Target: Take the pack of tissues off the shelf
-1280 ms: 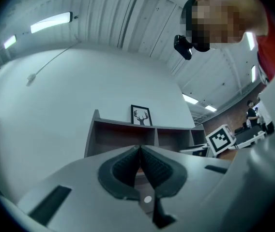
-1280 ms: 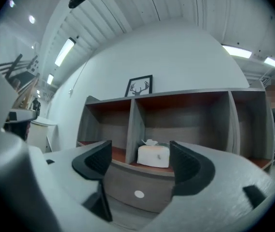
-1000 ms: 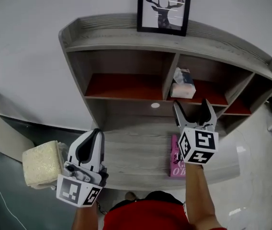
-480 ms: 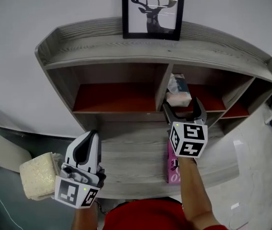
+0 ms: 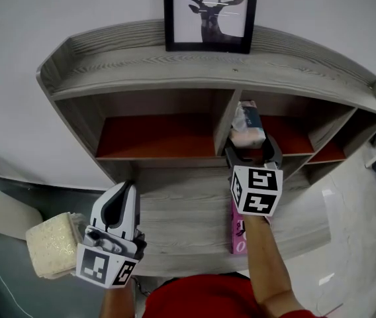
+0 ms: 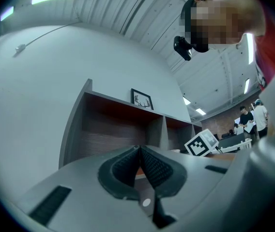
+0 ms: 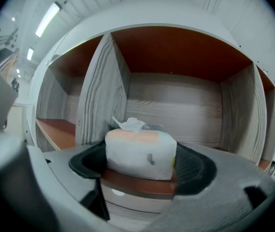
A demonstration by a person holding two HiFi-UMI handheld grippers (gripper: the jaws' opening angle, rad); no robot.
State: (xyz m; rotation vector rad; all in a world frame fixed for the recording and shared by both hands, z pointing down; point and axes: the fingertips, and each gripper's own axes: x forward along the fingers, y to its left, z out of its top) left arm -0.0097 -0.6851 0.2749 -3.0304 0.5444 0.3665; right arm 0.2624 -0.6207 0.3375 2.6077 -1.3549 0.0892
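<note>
The pack of tissues (image 5: 248, 126) is a white soft pack with a tissue sticking out of its top. It stands on the red-brown floor of the middle shelf compartment (image 5: 287, 130), right beside the divider (image 5: 222, 121). My right gripper (image 5: 252, 151) is open at the compartment's front edge. In the right gripper view the pack of tissues (image 7: 140, 151) fills the space between the two pads, which flank its sides without pressing it. My left gripper (image 5: 126, 189) hangs low at the left, away from the shelf, with its pads (image 6: 152, 166) pressed together on nothing.
A framed deer picture (image 5: 208, 12) stands on the shelf top. A pink box (image 5: 239, 229) lies on the grey lower ledge (image 5: 181, 217) under my right arm. A pale yellow spongy block (image 5: 54, 244) sits at the left. The left compartment (image 5: 155, 134) holds nothing.
My right gripper has moved up and forward to the compartment, and its open jaws now flank the pack. The left gripper has stayed put, shut.
</note>
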